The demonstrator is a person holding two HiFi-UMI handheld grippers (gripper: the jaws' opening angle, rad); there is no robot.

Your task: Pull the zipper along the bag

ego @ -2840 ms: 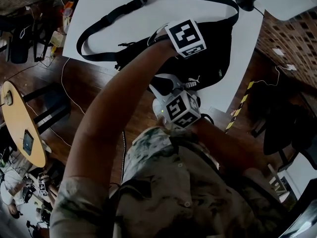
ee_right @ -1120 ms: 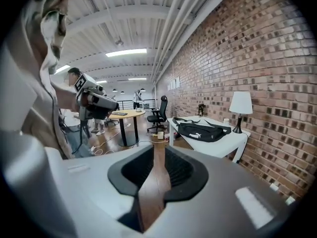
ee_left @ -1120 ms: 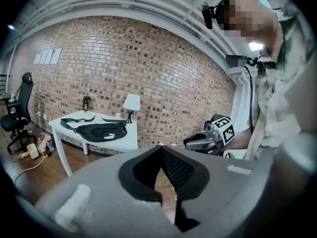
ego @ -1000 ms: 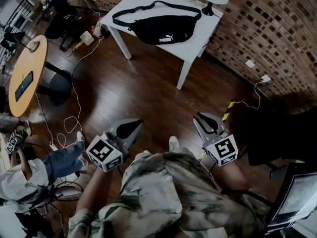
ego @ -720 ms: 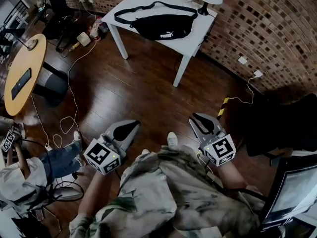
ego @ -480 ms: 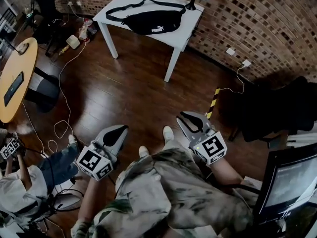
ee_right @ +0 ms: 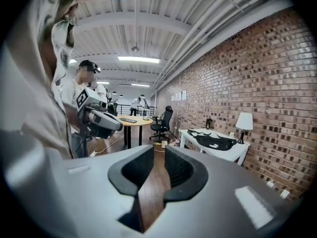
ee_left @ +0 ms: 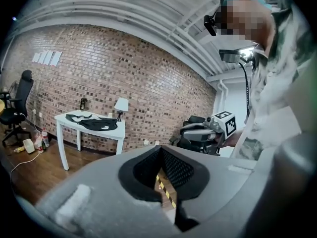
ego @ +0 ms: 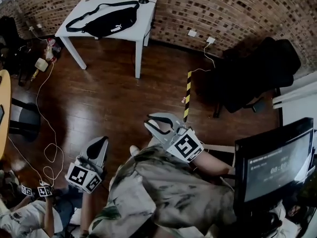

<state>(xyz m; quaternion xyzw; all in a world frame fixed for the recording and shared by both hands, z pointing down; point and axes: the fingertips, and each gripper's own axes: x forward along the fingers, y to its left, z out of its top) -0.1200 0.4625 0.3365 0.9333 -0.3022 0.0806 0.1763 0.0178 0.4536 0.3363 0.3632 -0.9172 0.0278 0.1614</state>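
Head view: the bag (ego: 106, 24) lies across the tabletop (ego: 143, 11), closed as far as can be seen, well apart from both grippers. The left gripper (ego: 100, 144) has its jaw tips together on nothing. The right gripper (ego: 154, 124) is narrowly parted and empty. Compared with half a second ago, the table sits farther off and the monitor (ego: 272, 162) shows more fully.
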